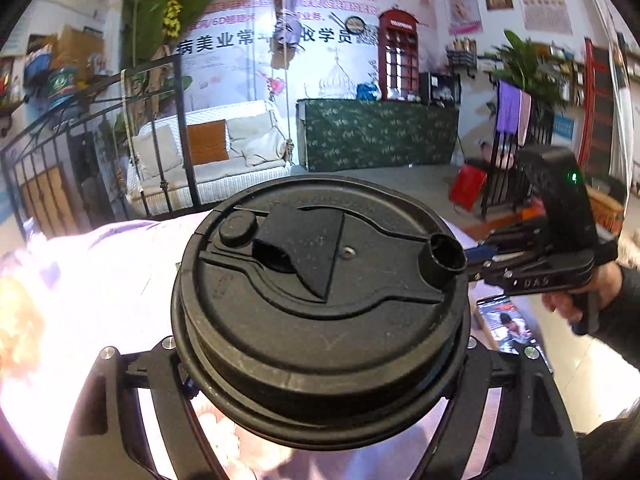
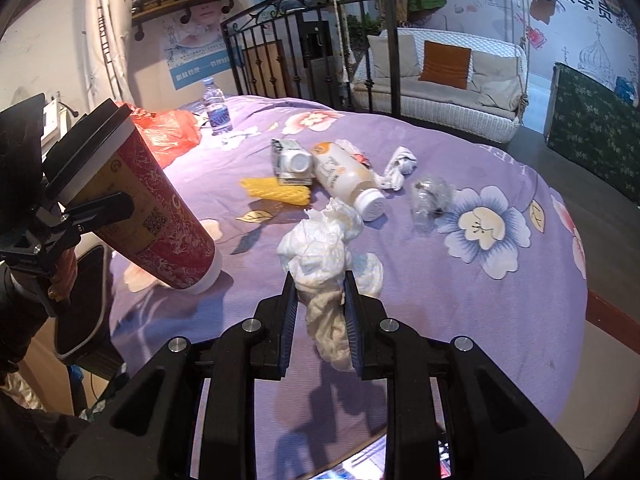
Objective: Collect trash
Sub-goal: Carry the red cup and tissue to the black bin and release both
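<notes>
A tall red paper cup with a black lid is tilted over the bed's left side, its white base touching the cover. My left gripper is shut on the cup's upper part. In the left wrist view the lid fills the middle and hides the fingertips of the left gripper. My right gripper is shut on a crumpled white tissue wad, held just above the purple cover. The right gripper also shows at the right of the left wrist view, in a person's hand.
On the purple floral bed cover lie a white plastic bottle, yellow foam netting, a crushed carton, crumpled paper, crushed clear plastic, a water bottle and a red bag. An iron railing stands behind.
</notes>
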